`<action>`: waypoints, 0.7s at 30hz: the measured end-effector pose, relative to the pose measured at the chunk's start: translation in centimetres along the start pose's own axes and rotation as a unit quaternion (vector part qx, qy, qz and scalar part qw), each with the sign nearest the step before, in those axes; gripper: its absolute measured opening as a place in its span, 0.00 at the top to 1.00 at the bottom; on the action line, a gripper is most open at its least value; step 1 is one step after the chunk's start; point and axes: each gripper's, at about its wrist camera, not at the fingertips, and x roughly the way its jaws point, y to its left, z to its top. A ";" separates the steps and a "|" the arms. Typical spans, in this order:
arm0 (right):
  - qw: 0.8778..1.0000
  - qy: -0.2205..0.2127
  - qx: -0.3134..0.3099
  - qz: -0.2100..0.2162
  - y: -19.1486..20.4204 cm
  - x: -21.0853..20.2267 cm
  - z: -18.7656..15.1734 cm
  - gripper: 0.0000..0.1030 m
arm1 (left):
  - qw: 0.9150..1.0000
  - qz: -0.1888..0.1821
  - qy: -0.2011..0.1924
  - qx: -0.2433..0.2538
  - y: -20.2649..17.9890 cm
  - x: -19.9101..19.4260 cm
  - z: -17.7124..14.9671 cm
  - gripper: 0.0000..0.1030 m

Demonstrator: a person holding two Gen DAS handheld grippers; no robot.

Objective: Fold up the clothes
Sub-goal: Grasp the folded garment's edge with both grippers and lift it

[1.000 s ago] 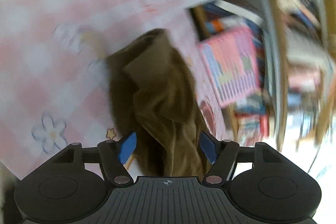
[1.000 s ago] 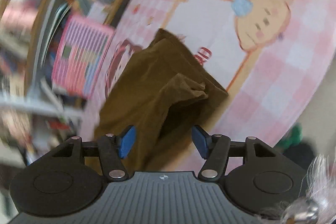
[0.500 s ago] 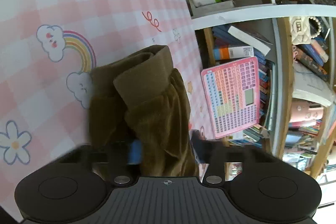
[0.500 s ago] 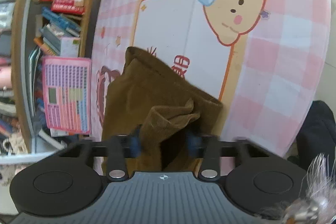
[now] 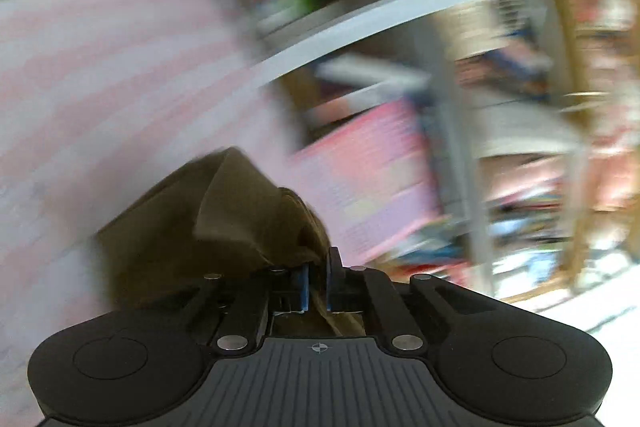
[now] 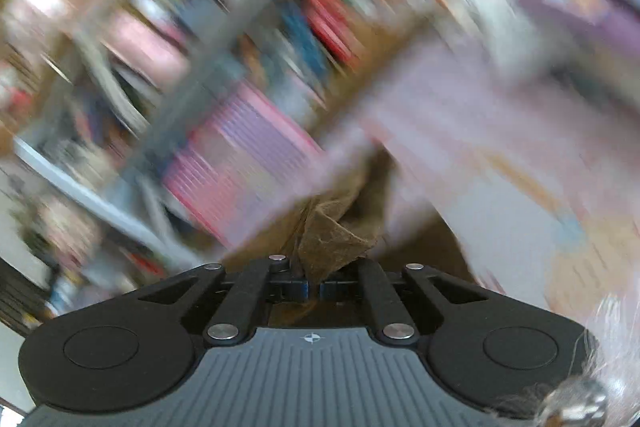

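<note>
Near the edge of the pink checked desk (image 5: 120, 75) beside the bookshelf (image 5: 500, 99), the brown garment (image 5: 180, 235) bunches up, a fold of it pinched in each claw: left gripper (image 5: 318, 283) and right gripper (image 6: 314, 289) both clamp its cloth. Both views are blurred. Judged best practice: move the pinched corners together, level, keeping the fabric taut before laying it flat.

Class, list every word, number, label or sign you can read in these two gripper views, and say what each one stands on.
None can be read.
Pink grid chart: rows of marks, blurred beyond reading.
Book spines on the shelves: motion-smeared, unreadable.
Pink checked table cover: any print is blurred out.
Left gripper and right gripper, both shut on the brown garment: only a small crosshair mark, no lettering.
</note>
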 end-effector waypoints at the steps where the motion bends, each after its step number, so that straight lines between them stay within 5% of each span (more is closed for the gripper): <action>1: 0.999 0.020 0.010 -0.025 -1.1 1.1 -1.1 0.96 | 1.000 0.013 0.004 -0.011 1.0 0.4 -0.3 0.94; 5: 0.990 0.082 0.046 -0.108 -5.0 5.0 -5.0 0.96 | 0.998 0.044 0.009 -0.048 3.7 1.5 -1.3 0.93; 8: 0.994 0.055 0.029 -0.090 -3.4 4.5 -3.7 0.95 | 0.999 0.032 0.004 -0.023 1.6 1.3 -0.7 0.94; 11: 0.998 0.013 -0.005 -0.059 -1.2 2.8 -2.2 0.96 | 1.000 -0.017 -0.018 0.003 -1.9 -0.7 -0.3 0.94; 14: 0.998 -0.031 -0.044 -0.027 1.0 0.8 -1.1 0.96 | 1.000 -0.002 -0.025 0.015 -1.7 -1.2 -0.4 0.94; 19: 0.994 0.048 0.002 -0.103 -3.1 4.0 -3.4 0.96 | 0.998 0.067 0.014 -0.015 2.6 1.2 -1.7 0.94; 21: 0.992 0.050 0.009 -0.115 -3.9 4.5 -4.1 0.96 | 0.998 0.068 0.010 -0.008 3.1 1.2 -2.1 0.93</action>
